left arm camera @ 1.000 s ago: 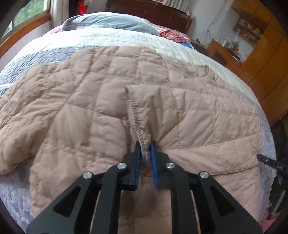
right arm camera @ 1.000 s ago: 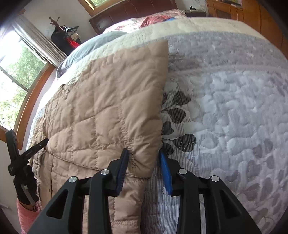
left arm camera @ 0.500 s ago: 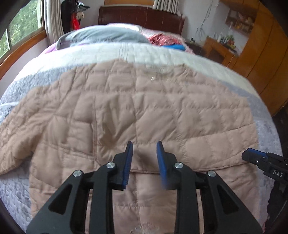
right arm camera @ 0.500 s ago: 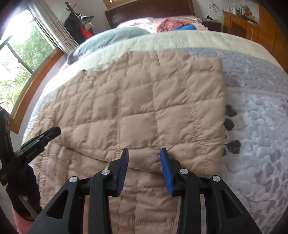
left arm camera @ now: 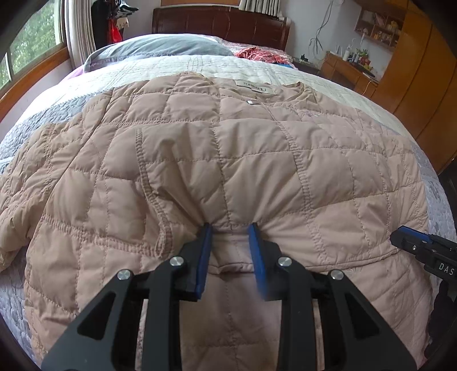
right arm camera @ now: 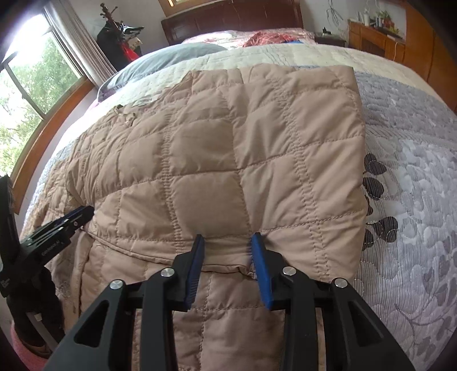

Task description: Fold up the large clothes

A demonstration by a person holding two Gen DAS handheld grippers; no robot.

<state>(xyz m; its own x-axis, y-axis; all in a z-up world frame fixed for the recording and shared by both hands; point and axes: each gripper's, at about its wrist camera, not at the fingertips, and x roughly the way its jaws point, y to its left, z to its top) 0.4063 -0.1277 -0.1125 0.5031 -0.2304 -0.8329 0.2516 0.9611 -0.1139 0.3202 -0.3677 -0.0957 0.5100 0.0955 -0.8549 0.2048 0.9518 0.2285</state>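
A tan quilted jacket point(left arm camera: 228, 159) lies spread on the bed, its collar and label at the far side, its lower part folded up over the body. My left gripper point(left arm camera: 230, 228) is open, its blue pads at the folded edge near the middle, a bulge of fabric between them. My right gripper point(right arm camera: 228, 239) is open at the same folded edge of the jacket point(right arm camera: 234, 148), near its right side. Each gripper shows in the other's view, the right one point(left arm camera: 422, 248) and the left one point(right arm camera: 57, 228).
The bed has a grey and cream quilted cover point(right arm camera: 414, 171) with a grey pillow point(left arm camera: 160, 48) and red clothes point(left arm camera: 257, 54) at the head. A wooden headboard point(left arm camera: 220, 22), window at left, wooden wardrobe point(left arm camera: 414, 71) and desk at right.
The left gripper let go of the gathered seam and opened. Both grippers moved to the folded edge. The right gripper shifted left from the jacket's corner.
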